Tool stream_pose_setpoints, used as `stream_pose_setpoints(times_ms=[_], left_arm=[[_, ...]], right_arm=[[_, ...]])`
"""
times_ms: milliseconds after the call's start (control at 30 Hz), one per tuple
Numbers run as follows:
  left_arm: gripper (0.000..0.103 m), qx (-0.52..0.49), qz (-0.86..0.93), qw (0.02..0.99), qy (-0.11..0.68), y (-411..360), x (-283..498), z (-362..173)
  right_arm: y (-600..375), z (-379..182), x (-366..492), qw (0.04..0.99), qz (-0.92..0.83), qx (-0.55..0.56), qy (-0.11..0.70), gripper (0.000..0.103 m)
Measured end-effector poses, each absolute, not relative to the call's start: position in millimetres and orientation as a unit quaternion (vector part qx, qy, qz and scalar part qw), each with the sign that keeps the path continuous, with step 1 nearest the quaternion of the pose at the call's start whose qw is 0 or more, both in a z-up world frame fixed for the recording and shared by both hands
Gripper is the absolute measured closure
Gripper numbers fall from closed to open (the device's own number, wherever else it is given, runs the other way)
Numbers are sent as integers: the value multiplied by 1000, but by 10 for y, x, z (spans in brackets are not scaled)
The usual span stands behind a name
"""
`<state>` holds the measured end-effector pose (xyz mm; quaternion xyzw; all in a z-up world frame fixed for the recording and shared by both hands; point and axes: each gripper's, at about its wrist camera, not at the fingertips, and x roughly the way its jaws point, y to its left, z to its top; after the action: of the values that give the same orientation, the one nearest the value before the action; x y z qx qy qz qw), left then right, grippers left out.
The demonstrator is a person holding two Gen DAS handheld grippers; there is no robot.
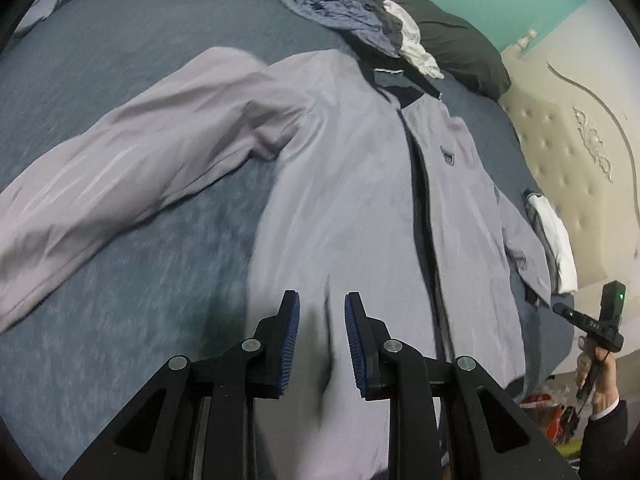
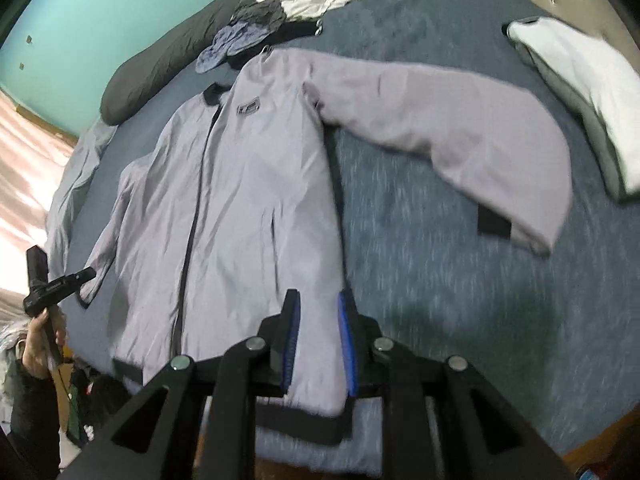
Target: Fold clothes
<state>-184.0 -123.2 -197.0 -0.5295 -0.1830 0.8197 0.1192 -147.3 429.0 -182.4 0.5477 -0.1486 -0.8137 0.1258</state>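
Both the left gripper and right gripper are hovering spread, seemingly empty, over the grey jacket lying on the bed.

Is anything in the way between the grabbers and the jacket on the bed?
Nothing visible is. The left gripper and right gripper both hang open just above the jacket's bottom part. The pile of clothes lies past the collar, and the folded cloth lies beyond the sleeve.

Both tongs, L & R, open, empty
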Motion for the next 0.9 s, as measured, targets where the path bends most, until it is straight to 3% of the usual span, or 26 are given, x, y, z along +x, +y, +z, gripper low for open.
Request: stream_pose_setpoints(times_ms=[100,233,767,800,867,900], left_arm=[[77,-515,828,119,-187,-1137,-2054,-1975],[77,-495,842,109,-187,-992,-2359,-2056],[77,-457,861,105,-199,-809,-2708,-2553],[77,-458,860,107,-199,-804,-2708,-2581],[77,-458,862,104,-193,-788,-2705,-2614],[77,-457,863,102,-189,-779,-2701,-2626]], right_arm=[[4185,-1854,-1849,133,-819,540,-139,78],[4035,-1896,-2357,144,-827,529,-126,59],[3391,-1976,-4325,176,-856,486,18,59],[3350,-1978,-4447,178,-857,483,29,58],[3267,-1984,-4690,181,-859,477,51,44],[3237,-2005,-4792,190,-854,481,53,43]])
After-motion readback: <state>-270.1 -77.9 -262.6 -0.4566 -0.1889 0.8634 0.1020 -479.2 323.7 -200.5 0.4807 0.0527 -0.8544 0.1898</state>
